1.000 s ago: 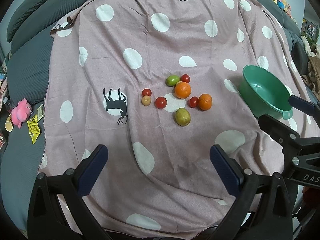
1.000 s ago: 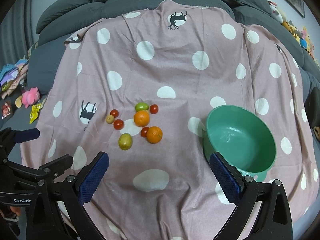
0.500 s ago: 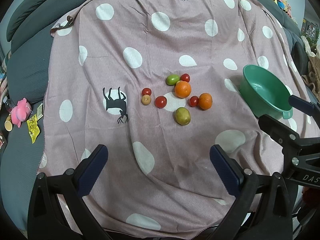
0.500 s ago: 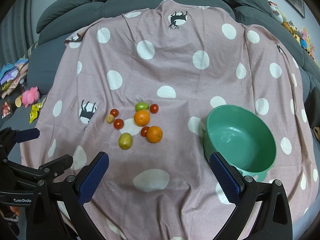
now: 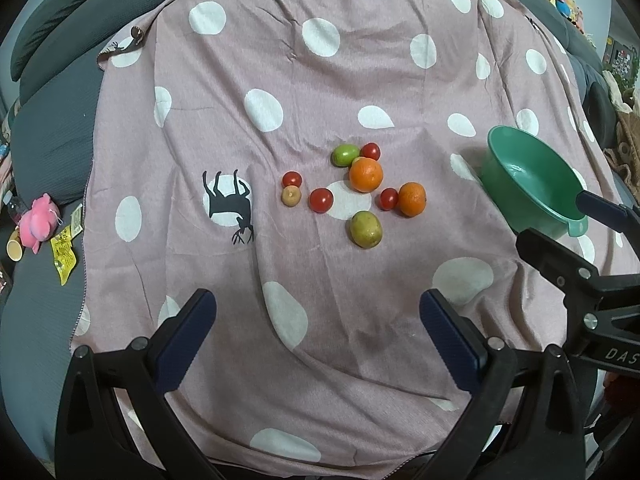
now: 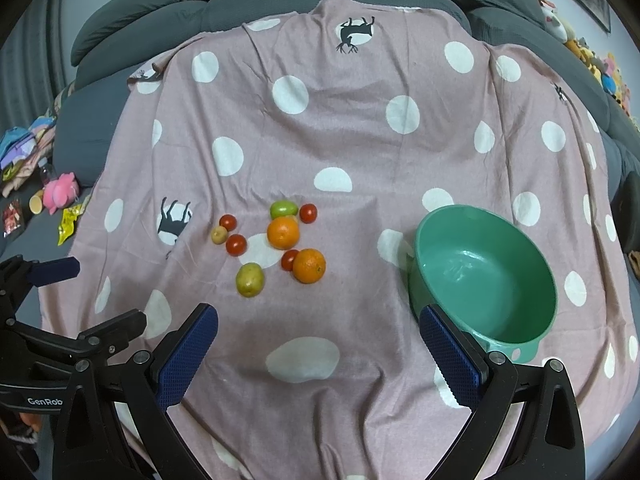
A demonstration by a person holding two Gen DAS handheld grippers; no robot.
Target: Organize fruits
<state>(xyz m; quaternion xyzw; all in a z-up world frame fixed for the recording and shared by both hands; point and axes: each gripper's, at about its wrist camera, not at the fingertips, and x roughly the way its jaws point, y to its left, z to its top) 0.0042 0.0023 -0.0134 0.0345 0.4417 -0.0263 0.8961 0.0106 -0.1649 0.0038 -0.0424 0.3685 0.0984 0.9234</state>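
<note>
While nothing has been picked up yet, the left tongs (image 5: 318, 334) hang with their blue pads spread wide and empty over the near part of the spotted blanket (image 5: 360, 80), so the way to the fruit lies open. Ahead of them and slightly to the left sit a small red tomato (image 5: 291, 179) touching a tan fruit (image 5: 291, 196), with another tomato (image 5: 321, 200) just beside. Straight ahead lies a yellow-green fruit (image 5: 365, 229), the nearest piece, and beyond it a large orange (image 5: 366, 175) with a green fruit (image 5: 345, 155) and a tomato (image 5: 371, 151) pressed against its far side. To the right of that, a tomato (image 5: 389, 199) touches a second orange (image 5: 412, 199). The fruit appears bunched so that either tool can reach it.

The right tongs (image 6: 320, 350) are likewise wide apart and holding nothing. The green bowl (image 6: 486, 272) stands empty ahead and to their right, its near rim just beside the right pad, probably so that each piece needs only a short carry. The cluster lies ahead and to their left, well apart from the bowl.
</note>
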